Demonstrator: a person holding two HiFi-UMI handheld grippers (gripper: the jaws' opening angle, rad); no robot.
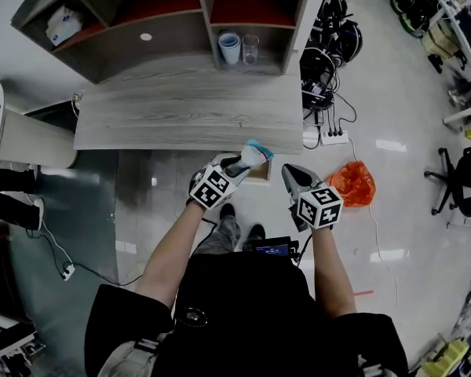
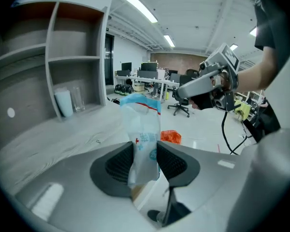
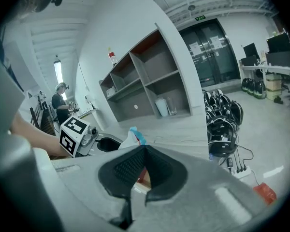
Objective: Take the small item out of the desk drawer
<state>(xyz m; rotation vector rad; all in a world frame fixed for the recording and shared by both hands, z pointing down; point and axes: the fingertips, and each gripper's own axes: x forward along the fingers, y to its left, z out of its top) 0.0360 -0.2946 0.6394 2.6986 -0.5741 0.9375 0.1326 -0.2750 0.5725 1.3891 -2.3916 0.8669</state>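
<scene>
A small clear plastic packet [image 2: 144, 139] with a blue top edge and a red stripe stands upright between the pads of my left gripper [image 2: 145, 154], which is shut on it. In the head view the left gripper [image 1: 243, 163] holds the packet [image 1: 257, 155] just at the front edge of the grey wooden desk [image 1: 180, 116], above the open drawer [image 1: 261, 174]. My right gripper [image 1: 292, 177] hovers to the right of it, shut with nothing between its pads [image 3: 130, 166]. The right gripper view shows the packet [image 3: 134, 135] behind its jaws.
The shelf unit on the desk holds a stack of pale cups [image 1: 229, 47], a glass [image 1: 250, 49] and a tissue pack [image 1: 63, 23]. An orange bag [image 1: 352, 184] and a power strip [image 1: 334, 138] lie on the floor at the right. An office chair [image 1: 463, 179] stands further right.
</scene>
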